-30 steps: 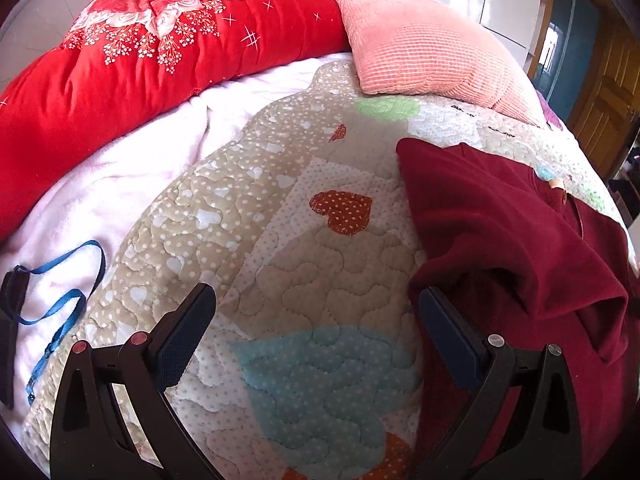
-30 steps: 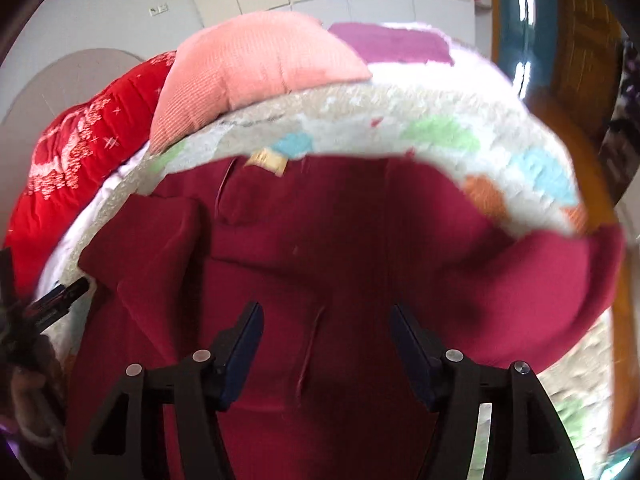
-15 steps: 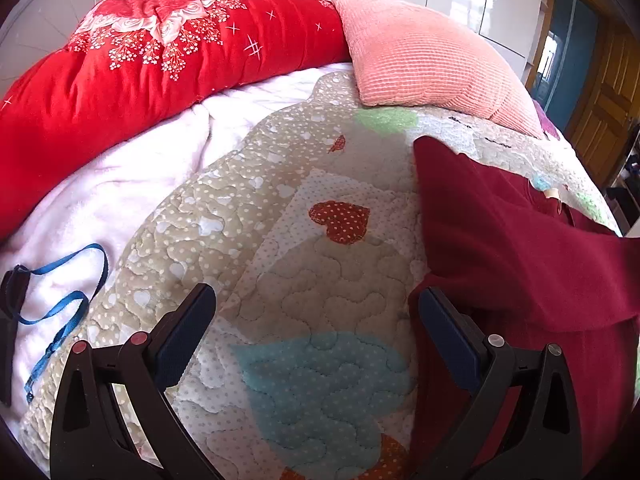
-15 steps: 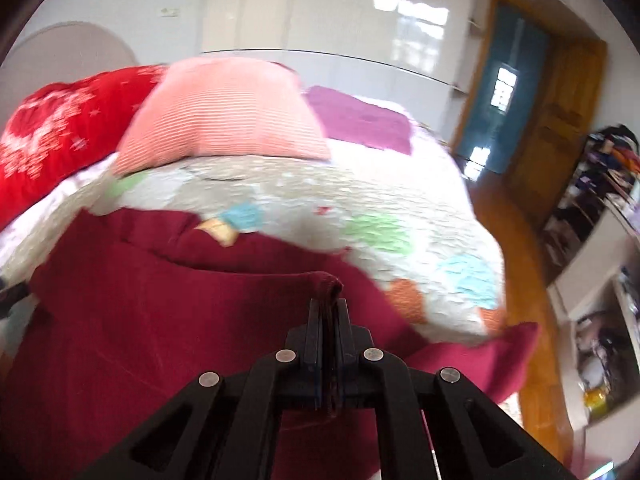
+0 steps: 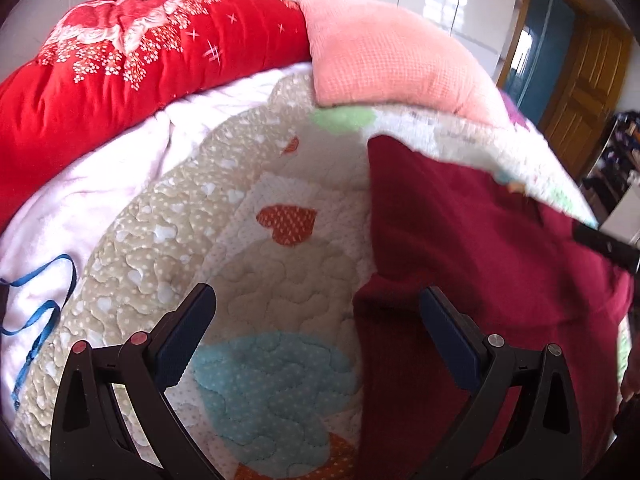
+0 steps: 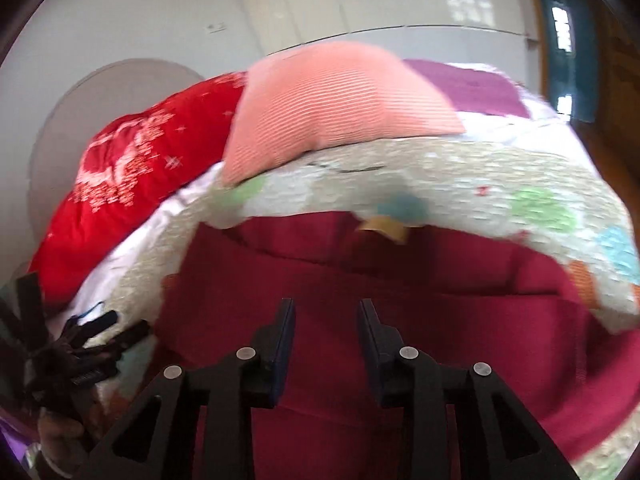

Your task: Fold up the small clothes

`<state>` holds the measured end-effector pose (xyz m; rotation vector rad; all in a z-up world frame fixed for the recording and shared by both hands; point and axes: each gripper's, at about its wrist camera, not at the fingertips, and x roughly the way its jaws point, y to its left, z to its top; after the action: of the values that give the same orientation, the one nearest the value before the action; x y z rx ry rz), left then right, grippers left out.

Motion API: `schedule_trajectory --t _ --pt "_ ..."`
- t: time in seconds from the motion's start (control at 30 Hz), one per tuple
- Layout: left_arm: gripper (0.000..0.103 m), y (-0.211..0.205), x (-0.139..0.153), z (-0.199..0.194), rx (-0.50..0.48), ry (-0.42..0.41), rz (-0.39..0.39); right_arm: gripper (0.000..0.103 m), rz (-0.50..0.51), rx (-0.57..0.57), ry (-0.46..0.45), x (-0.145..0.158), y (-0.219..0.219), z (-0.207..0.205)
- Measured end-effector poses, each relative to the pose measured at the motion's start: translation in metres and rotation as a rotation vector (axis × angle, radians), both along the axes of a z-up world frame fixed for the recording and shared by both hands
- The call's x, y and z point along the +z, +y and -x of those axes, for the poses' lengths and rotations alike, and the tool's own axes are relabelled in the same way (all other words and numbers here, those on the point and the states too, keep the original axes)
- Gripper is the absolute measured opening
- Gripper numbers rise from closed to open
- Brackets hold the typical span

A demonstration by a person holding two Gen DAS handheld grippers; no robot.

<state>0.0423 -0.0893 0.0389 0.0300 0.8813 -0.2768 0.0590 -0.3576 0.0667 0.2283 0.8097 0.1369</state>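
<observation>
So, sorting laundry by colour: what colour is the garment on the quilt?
Dark maroon red, plain. The garment shows best in the left wrist view.

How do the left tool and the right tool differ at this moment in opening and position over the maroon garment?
The left tool gapes wide; the right tool is open only narrowly. The left tool straddles the maroon garment edge, one finger over the quilt; the right tool sits fully over the garment. Both have black frames with blue pads and hold nothing.

Your right wrist view is motion-blurred: the quilt [image 6: 460, 176] pattern smears. The maroon garment [image 5: 480, 248] runs off the left wrist view's right and near edges. The blue strap [image 5: 40, 312] is cut off left.
</observation>
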Motion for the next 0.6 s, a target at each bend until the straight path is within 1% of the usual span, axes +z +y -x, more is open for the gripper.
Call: schedule_trajectory --t 0.07,0.1,0.17,0.2,0.27,0.3,0.37,0.43,0.5,0.53,0.6 --pt "0.102 0.000 -0.007 -0.003 0.019 0.018 -0.039 0.030 0.055 0.076 -0.012 -0.004 0.035 -0.030" --pt "0.102 0.004 -0.009 -0.005 0.033 0.029 -0.042 0.030 0.081 0.106 -0.002 -0.011 0.053 -0.050" --pt "0.102 0.011 -0.013 -0.008 0.060 0.043 -0.038 0.026 0.095 0.146 0.038 -0.026 0.077 -0.077" --pt "0.102 0.014 -0.014 -0.011 0.079 0.049 -0.042 0.024 0.116 0.150 0.063 -0.036 0.086 -0.087" --pt "0.102 0.020 -0.017 -0.015 0.105 0.058 -0.041 0.023 0.190 0.135 0.114 -0.060 0.104 -0.109" --pt "0.102 0.024 -0.019 -0.017 0.115 0.069 -0.029 0.023 0.206 0.129 0.095 -0.066 0.106 -0.112" --pt "0.102 0.026 -0.021 -0.017 0.117 0.080 -0.015 0.023 0.228 0.123 0.081 -0.064 0.109 -0.116" --pt "0.102 0.026 -0.018 -0.015 0.115 0.070 -0.016 0.022 0.202 0.120 0.093 -0.057 0.106 -0.110" --pt "0.102 0.026 -0.015 -0.013 0.115 0.059 -0.017 0.023 0.152 0.120 0.096 -0.046 0.096 -0.091" --pt "0.102 0.027 -0.014 -0.013 0.118 0.053 -0.015 0.023 0.122 0.127 0.081 -0.041 0.094 -0.078" --pt "0.102 0.028 -0.010 -0.012 0.128 0.042 -0.012 0.023 0.088 0.146 0.076 -0.042 0.091 -0.056"
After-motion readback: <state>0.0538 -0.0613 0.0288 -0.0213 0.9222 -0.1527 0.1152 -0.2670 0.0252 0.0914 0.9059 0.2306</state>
